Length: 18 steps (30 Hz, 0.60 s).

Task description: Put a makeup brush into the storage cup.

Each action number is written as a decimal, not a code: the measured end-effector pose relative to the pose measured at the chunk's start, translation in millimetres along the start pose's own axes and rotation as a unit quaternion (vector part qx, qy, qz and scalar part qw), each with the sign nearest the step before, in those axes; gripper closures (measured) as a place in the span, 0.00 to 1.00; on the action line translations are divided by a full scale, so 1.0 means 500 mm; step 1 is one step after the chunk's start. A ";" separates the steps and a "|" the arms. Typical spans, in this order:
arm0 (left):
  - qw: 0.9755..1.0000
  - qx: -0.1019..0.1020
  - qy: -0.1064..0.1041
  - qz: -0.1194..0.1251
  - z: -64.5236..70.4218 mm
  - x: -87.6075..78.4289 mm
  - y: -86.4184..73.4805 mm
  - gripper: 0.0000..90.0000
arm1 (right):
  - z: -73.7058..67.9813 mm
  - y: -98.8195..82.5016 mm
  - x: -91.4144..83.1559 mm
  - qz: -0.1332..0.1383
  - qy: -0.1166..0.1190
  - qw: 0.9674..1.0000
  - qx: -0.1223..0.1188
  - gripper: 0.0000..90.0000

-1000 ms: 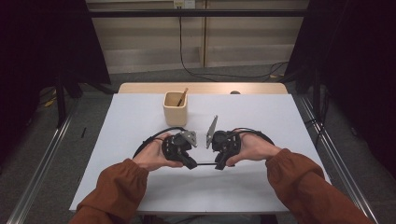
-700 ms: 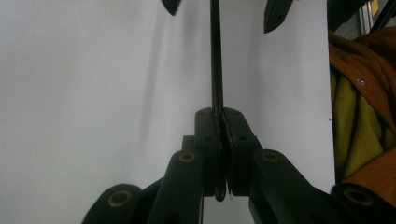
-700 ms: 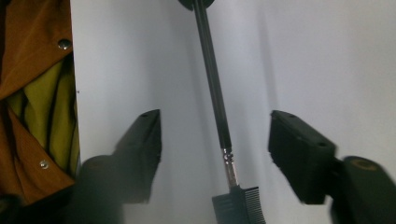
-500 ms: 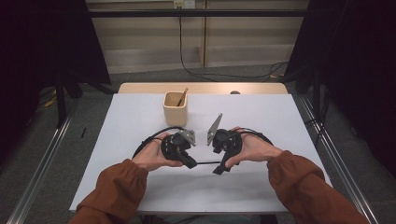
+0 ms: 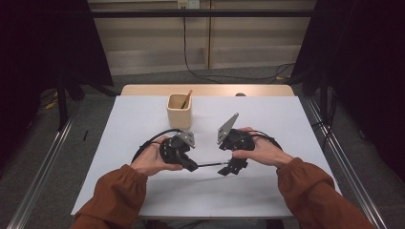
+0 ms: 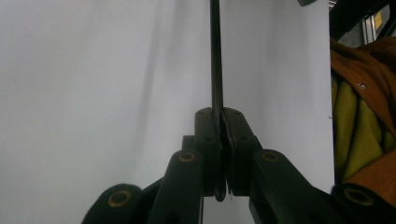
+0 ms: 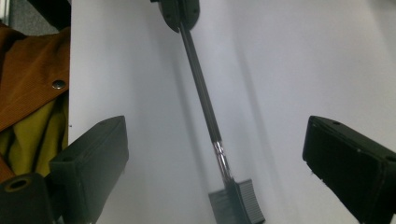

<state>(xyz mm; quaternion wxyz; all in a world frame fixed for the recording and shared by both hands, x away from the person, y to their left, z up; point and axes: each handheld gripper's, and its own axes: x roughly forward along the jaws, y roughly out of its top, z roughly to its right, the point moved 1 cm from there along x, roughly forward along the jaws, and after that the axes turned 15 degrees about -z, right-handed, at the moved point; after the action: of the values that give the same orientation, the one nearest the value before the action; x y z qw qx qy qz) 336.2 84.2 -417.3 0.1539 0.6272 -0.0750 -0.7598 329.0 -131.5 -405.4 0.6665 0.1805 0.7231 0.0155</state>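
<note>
Toward the far middle of the white-topped desk (image 5: 143,191) stands a small square pale wooden cup (image 5: 179,110), upright, with one thin brown wooden stick (image 5: 186,98) leaning inside it against its right-hand rim; nothing else in it can be made out. Nearer the person, well apart from the cup, a slender black brush with a metal collar and a small dark comb-like head (image 7: 205,107) hangs level between the two hands, just above the desk. The left tool (image 5: 191,167) is clenched on the handle end of the brush; in the left gripper view its two pads press together on the thin rod. The right tool (image 5: 227,170) has just been opening: in the right gripper view its jaws stand wide apart on either side of the brush head, touching nothing, released.
</note>
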 end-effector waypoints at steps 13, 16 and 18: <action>1.000 -0.011 0.011 0.016 -0.001 -0.016 -0.026 0.95 | 0.007 -0.056 -0.021 0.071 -0.012 0.997 0.037 0.06; 0.999 -0.016 0.009 0.026 -0.001 -0.017 -0.034 0.95 | 0.007 -0.068 -0.023 0.081 -0.015 0.996 0.042 0.07; 0.999 -0.018 0.009 0.034 0.000 -0.018 -0.039 0.95 | 0.006 -0.077 -0.024 0.088 -0.015 0.995 0.046 0.07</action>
<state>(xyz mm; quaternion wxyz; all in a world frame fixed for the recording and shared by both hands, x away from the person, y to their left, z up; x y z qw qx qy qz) 335.2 105.5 -414.8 0.1916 0.6283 -0.0808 -0.7496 323.0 -171.5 -404.4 0.6641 0.2740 0.6946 0.0377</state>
